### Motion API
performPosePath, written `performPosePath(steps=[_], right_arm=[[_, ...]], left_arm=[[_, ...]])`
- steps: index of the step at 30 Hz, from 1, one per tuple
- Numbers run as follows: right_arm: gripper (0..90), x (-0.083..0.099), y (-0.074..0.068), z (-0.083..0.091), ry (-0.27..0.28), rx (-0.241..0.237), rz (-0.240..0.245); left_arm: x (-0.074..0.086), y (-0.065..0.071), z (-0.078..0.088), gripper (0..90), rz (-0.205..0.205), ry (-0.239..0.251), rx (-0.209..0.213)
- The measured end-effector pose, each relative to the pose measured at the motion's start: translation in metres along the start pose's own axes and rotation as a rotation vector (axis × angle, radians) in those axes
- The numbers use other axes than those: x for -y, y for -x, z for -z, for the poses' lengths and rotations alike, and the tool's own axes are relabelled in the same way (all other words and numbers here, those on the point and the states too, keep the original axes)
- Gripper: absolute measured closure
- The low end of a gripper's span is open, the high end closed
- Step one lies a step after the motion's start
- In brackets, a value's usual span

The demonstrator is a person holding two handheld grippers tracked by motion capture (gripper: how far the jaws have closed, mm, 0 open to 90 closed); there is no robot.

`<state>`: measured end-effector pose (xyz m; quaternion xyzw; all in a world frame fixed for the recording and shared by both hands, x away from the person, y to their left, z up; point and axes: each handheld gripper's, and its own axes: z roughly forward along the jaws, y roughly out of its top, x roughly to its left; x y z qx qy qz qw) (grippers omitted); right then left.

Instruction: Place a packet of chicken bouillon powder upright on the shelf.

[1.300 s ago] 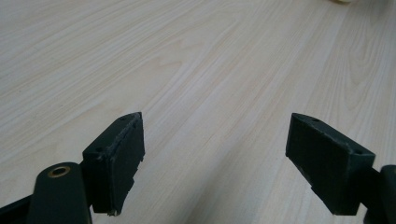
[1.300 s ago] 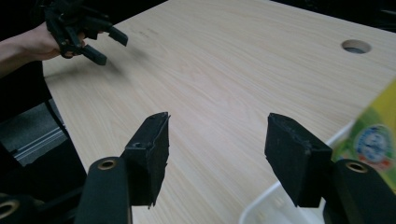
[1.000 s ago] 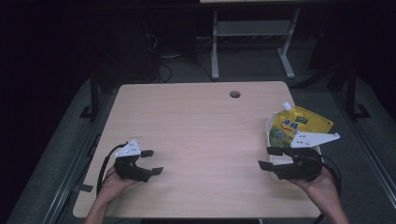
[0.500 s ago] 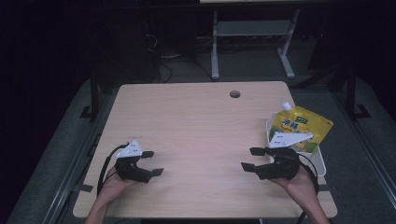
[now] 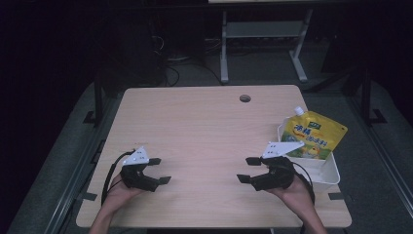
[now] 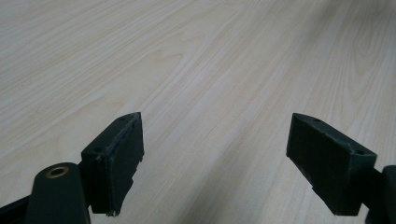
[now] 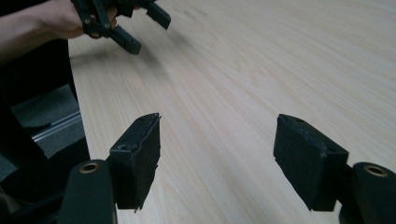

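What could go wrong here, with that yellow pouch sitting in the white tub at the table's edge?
The yellow pouch leans out over the rim of the white tub, so a knock might tip it out. The tub sits close to the table's right edge, so a push from the right gripper, whose open jaws hold nothing, could slide it off. That gripper's cable runs beside the tub and might snag it.

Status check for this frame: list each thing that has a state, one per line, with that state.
Left tongs: open, nothing between the jaws, low over the table.
Right tongs: jaws just been opening, now wide, holding nothing, apart from the bin.
Yellow spout pouch: leaning in the white bin, cap on.
White bin: upright at the table's right edge.
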<state>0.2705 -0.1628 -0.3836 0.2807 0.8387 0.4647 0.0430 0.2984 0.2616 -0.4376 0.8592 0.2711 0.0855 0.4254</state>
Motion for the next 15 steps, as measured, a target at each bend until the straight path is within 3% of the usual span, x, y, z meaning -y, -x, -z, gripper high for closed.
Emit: performPosePath(steps=[7,15], right_arm=[[31.1,0.007,-0.004,-0.016,-0.028,-0.017,-0.007],[30.3,0.015,-0.007,-0.024,-0.006,-0.010,-0.015]], left_arm=[[0.000,0.001,-0.001,18.6,-0.001,0.001,0.007],[-0.001,0.001,0.000,18.6,-0.002,0.023,0.004]])
